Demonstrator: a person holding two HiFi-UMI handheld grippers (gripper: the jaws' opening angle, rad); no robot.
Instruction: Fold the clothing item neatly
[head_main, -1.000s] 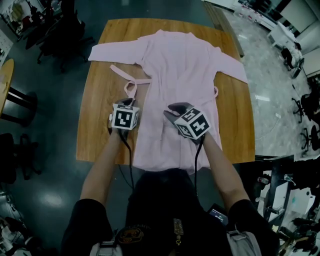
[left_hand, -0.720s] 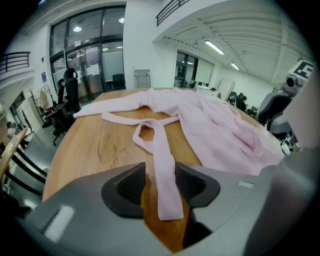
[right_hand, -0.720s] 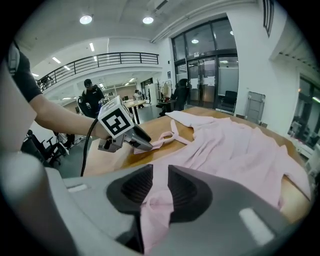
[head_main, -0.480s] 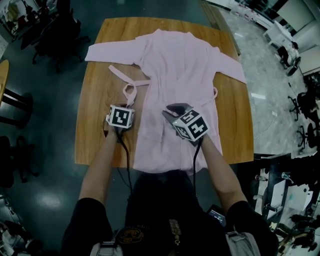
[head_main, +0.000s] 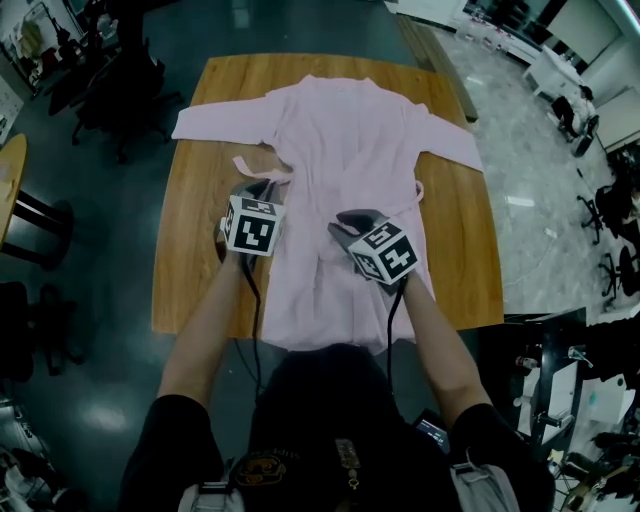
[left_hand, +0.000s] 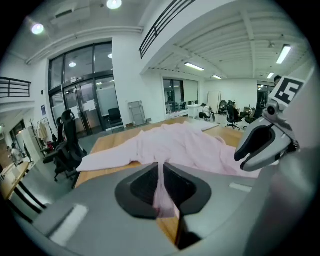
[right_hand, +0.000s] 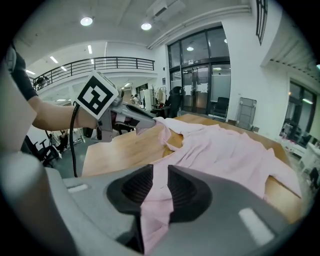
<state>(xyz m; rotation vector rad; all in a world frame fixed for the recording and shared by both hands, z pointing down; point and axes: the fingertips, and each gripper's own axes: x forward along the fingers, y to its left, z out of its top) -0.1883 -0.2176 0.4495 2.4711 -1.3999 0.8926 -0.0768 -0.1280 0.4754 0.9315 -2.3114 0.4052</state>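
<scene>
A pink robe (head_main: 350, 140) lies spread on the wooden table (head_main: 195, 270), sleeves out to both sides. My left gripper (head_main: 255, 192) is at the robe's left edge, shut on the thin pink belt (left_hand: 161, 186). Its jaws have just been closing, and the belt runs between them up to the robe (left_hand: 185, 145). My right gripper (head_main: 345, 222) is over the robe's lower middle, shut on a fold of the robe's fabric (right_hand: 156, 197). The right gripper view shows the left gripper (right_hand: 149, 121) holding the belt (right_hand: 167, 136) lifted off the wood.
Bare wood shows to the left and right of the robe. The table's near edge (head_main: 200, 322) is close to the person's body. Office chairs (head_main: 120, 80) and a round table (head_main: 10, 165) stand on the dark floor to the left.
The left gripper has risen and moved toward the robe, pulling the belt off the table with it. The right gripper has barely moved.
</scene>
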